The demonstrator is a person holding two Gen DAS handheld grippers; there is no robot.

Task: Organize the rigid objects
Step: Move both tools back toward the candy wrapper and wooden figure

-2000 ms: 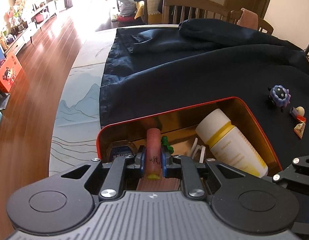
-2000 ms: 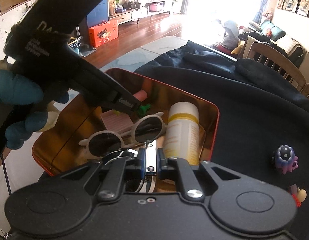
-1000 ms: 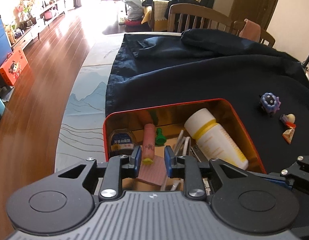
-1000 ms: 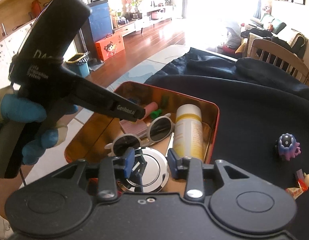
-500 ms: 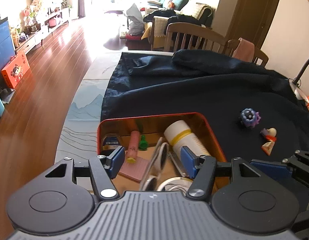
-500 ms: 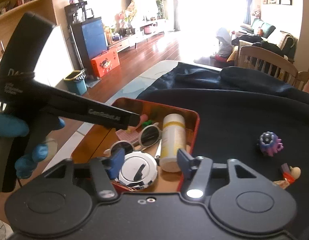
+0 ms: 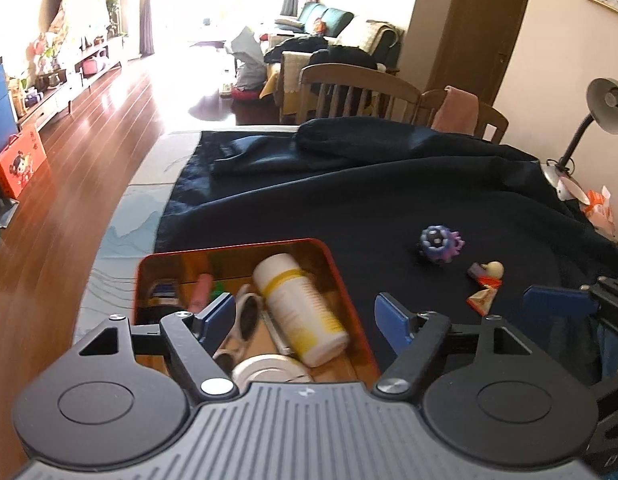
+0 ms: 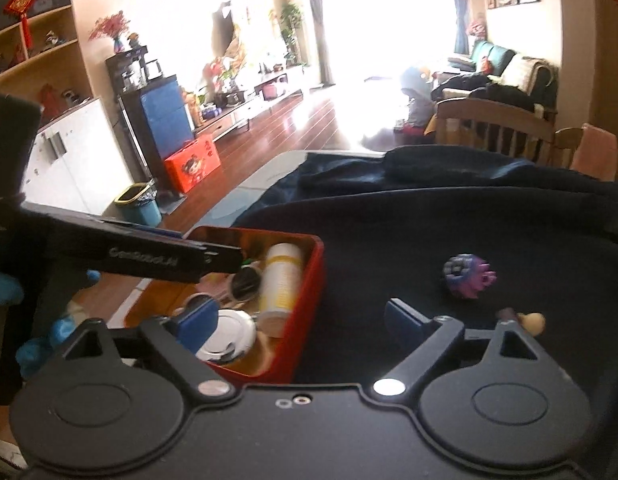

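Both grippers let go over the tin and pulled back.

The left gripper had dropped its pink tube into the red tin; the right gripper had left the round silver lid there. Both sets of fingers had just spread, released and empty. The purple spiky toy and small figure remained on the cloth-covered surface, likely next.

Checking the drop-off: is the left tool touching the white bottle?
Apart. In the left wrist view, the left tool stands open and empty above the white bottle.
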